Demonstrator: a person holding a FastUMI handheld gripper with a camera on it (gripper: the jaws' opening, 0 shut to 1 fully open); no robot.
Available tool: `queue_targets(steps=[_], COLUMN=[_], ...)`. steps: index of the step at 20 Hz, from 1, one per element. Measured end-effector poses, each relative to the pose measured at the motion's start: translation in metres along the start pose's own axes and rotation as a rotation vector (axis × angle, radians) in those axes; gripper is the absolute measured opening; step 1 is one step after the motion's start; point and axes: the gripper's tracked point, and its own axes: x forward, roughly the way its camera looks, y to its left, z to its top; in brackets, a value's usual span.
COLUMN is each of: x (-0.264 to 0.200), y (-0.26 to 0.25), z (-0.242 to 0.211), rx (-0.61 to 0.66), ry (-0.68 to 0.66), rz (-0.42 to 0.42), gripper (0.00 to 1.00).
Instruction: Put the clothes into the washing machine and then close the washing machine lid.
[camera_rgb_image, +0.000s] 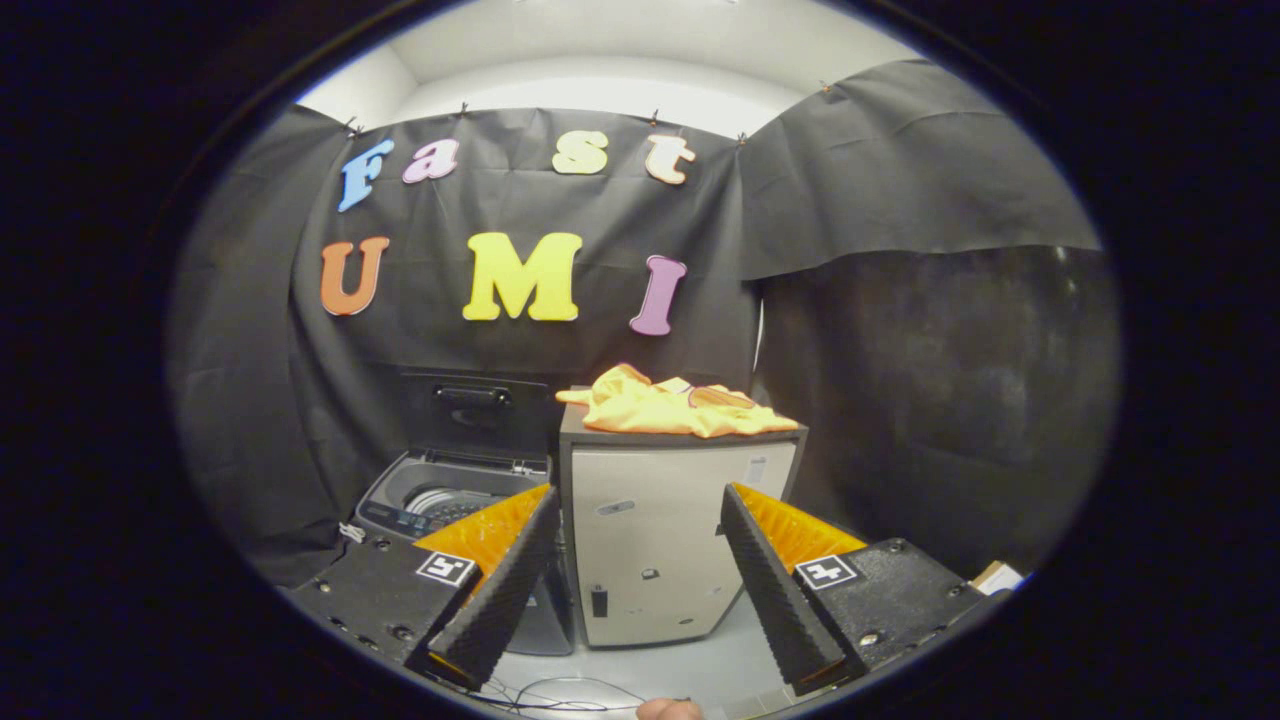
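Observation:
A yellow-orange garment (676, 404) lies crumpled on top of a pale grey cabinet (670, 540), well beyond my fingers. To the cabinet's left stands the washing machine (440, 497), its dark lid (474, 413) raised upright against the booth wall and the drum open. My gripper (640, 570) is open, its two black ribbed fingers (505, 585) spread wide with nothing between them, held back from the cabinet's front.
The cabinet's front face sits straight ahead between the fingers. Thin cables (560, 692) trail across the pale floor (720, 665) below. A tan box corner (998, 576) shows past the right finger. Black cloth walls close in the booth.

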Motion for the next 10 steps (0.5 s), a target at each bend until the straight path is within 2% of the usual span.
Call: queue_targets(steps=[5,10], x=[0.047,0.131], y=[-0.018,-0.027], z=[0.032,0.071], rx=[-0.007,0.002], ry=[-0.024,-0.009], rz=[-0.027,0.031], gripper=[1.00,1.00])
